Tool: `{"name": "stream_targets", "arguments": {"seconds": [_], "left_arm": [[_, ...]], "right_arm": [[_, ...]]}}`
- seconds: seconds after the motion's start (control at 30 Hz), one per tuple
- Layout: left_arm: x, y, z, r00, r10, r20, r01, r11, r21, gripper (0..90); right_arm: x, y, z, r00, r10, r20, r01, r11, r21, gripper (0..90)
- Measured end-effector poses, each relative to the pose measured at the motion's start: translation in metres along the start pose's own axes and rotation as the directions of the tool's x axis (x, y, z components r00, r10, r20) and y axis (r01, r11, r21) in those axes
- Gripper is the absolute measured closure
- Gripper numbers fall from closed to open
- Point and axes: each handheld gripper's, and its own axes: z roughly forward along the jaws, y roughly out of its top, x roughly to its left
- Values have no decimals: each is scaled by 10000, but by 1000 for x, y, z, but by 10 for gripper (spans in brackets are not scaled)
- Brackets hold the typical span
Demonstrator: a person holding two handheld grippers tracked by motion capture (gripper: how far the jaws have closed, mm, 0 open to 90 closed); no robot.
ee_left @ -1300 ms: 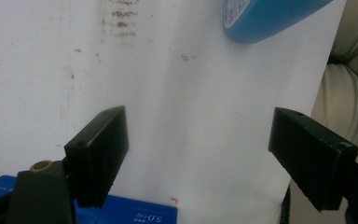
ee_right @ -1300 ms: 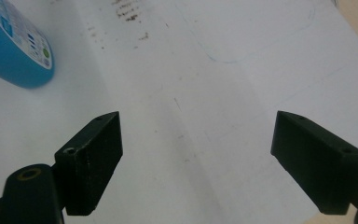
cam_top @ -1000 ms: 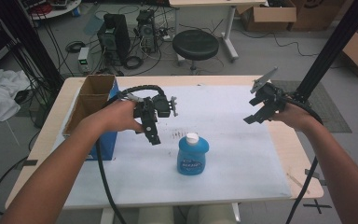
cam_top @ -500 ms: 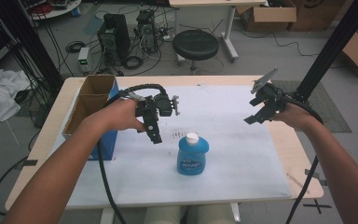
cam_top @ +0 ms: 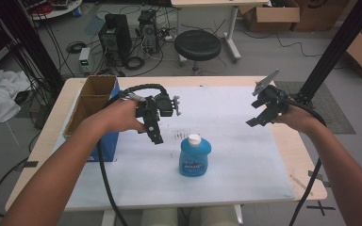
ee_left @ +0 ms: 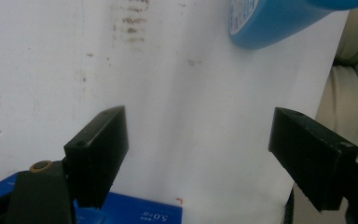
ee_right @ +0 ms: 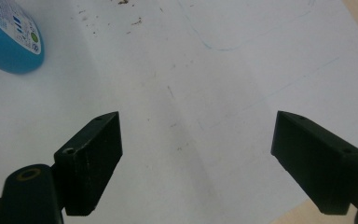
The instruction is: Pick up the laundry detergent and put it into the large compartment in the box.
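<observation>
Blue bottle (cam_top: 195,156) is how we would name the one thing standing free on the white sheet (cam_top: 226,183): a squat, rounded plastic bottle with a white cap and a label across its front, whose print we cannot read. It stands upright near the middle of the sheet, toward the near edge, with nothing touching it. In the left gripper view its blue body (ee_left: 279,18) shows at the top right with a white-and-blue label patch; in the right gripper view it (ee_right: 9,37) shows at the top left, the label carrying small printed marks and a green roundel.

We see the left gripper (cam_top: 156,135) held in the air just left of and slightly beyond the bottle, pointing down and toward the near side; its jaws stand wide apart with nothing between them, only the bare sheet beneath. The right gripper (cam_top: 259,117) hangs over the right part of the sheet, well apart from the bottle, and its jaws too are spread wide and empty.

At the left edge of the wooden table (cam_top: 306,165) stands an open cardboard box (cam_top: 94,101) with a blue side, near the left forearm. We note faint brown specks on the sheet just beyond the bottle (cam_top: 181,136), and thin blue pen lines in the right gripper view (ee_right: 242,42).
</observation>
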Motion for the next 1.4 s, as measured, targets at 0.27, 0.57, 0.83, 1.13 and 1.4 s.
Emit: {"name": "stream_targets", "arguments": {"seconds": [0.27, 0.57, 0.83, 1.13, 1.4], "left_arm": [[-10, 10, -12, 9996, 262, 48, -261, 9993, -259, 204], [-23, 21, -23, 9978, 644, 165, -634, 9966, -529, 199], [-35, 35, -28, 9934, 1142, 115, -1134, 9920, -556, 199], [-43, 47, -29, 9873, 1581, 142, -1570, 9859, -580, 198], [-50, 58, -25, 9813, 1915, 188, -1901, 9800, -585, 199]], "right_arm": [[2, 0, -1, 10000, -65, -60, 64, 10000, -28, 160], [4, -1, -4, 9999, -87, -74, 86, 9999, -148, 159], [4, 0, -5, 9999, -110, -102, 108, 9997, -224, 159], [5, 1, -4, 9998, -166, -100, 164, 9997, -206, 162], [4, -1, -6, 9999, -126, -86, 124, 9996, -269, 158]]}}
